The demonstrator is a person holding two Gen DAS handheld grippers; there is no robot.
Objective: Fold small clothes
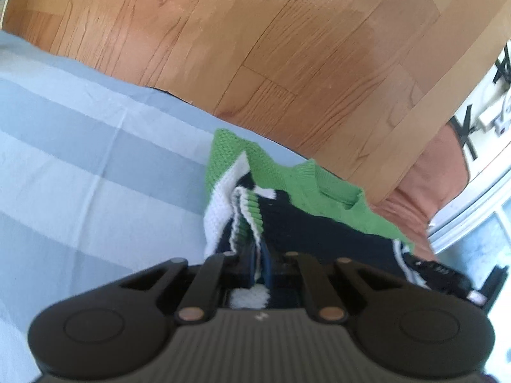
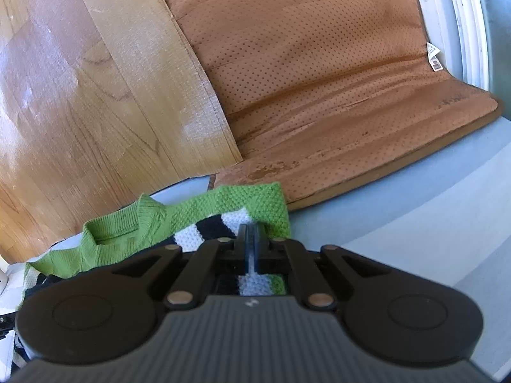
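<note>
A small knit sweater (image 1: 322,210) with green, white and navy stripes lies on a blue striped sheet (image 1: 80,159). My left gripper (image 1: 255,255) is shut on a bunched fold of the sweater near a striped cuff. In the right wrist view the sweater (image 2: 134,236) shows its green collar and shoulder. My right gripper (image 2: 252,239) is shut on the sweater's edge near the green shoulder band. The fingertips of both grippers are buried in the knit.
The sheet's edge meets a wooden floor (image 1: 287,48) just beyond the sweater. A brown perforated cushion (image 2: 319,79) lies on the sheet (image 2: 415,217) right beside the sweater. A white window frame (image 2: 469,25) stands at far right.
</note>
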